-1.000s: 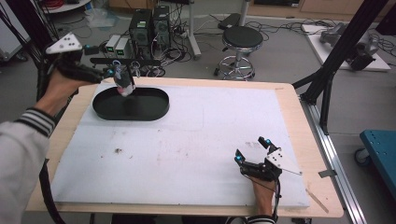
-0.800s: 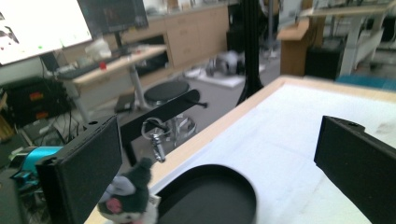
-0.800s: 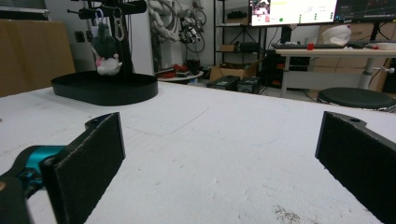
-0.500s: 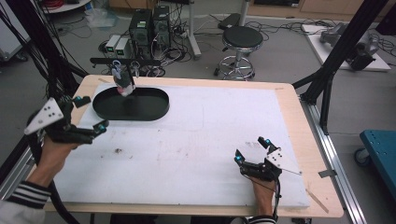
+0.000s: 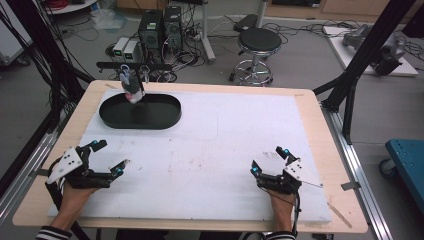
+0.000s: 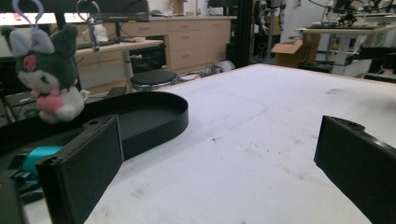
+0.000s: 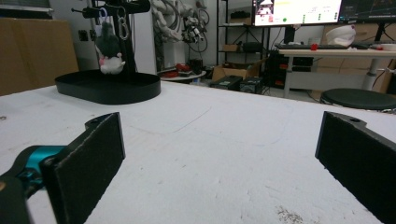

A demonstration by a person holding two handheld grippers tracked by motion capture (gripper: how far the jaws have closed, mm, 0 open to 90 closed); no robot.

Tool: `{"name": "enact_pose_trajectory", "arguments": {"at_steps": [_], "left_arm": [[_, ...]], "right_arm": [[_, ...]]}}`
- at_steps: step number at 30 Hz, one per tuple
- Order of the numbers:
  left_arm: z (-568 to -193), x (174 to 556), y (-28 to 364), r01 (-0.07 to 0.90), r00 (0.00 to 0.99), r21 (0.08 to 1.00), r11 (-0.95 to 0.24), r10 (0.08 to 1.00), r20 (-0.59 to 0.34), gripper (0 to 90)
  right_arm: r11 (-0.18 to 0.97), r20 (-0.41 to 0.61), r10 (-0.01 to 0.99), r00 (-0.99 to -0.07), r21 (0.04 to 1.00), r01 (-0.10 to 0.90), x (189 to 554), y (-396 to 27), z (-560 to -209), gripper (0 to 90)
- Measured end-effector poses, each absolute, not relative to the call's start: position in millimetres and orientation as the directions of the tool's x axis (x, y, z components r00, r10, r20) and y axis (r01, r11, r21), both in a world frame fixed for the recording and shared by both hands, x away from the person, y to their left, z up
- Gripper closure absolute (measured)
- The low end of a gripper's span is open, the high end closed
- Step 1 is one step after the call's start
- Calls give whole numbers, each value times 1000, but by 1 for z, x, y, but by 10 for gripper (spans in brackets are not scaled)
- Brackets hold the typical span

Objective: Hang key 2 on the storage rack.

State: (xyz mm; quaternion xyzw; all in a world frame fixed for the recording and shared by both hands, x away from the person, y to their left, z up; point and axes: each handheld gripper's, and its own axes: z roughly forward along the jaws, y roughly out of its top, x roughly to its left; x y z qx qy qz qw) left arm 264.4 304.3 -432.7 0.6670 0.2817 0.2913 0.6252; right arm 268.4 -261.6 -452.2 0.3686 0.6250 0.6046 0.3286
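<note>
**Both grippers spread and empty at the near edge**

White foam matting (image 5: 215, 145) is laid over a pale wooden table (image 5: 320, 130), with computer cases and a round black stool seen on the floor beyond it. The left gripper (image 5: 107, 159) is held low at the near left corner of the mat, its two black jaws spread wide with nothing between them. The right gripper (image 5: 269, 161) is held at the near right, its jaws likewise parted and empty. A small dark grey and white plush toy with a pink front (image 6: 49, 79) is seen hanging by its keyring loop from a black rack bar (image 5: 134, 65), well ahead of the left gripper. Beneath the toy a shallow black oval tray (image 5: 160, 117) is set on the mat, far from the right gripper.
</note>
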Motion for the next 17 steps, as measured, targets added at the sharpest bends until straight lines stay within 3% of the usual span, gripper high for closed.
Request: {"name": "enact_pose_trajectory", "arguments": {"at_steps": [17], "left_arm": [[-453,256,313,-10,625,1000,-18,780,20,17]], "right_arm": [[9,22,862,-506,998,59,267,-260,-452,6]]}}
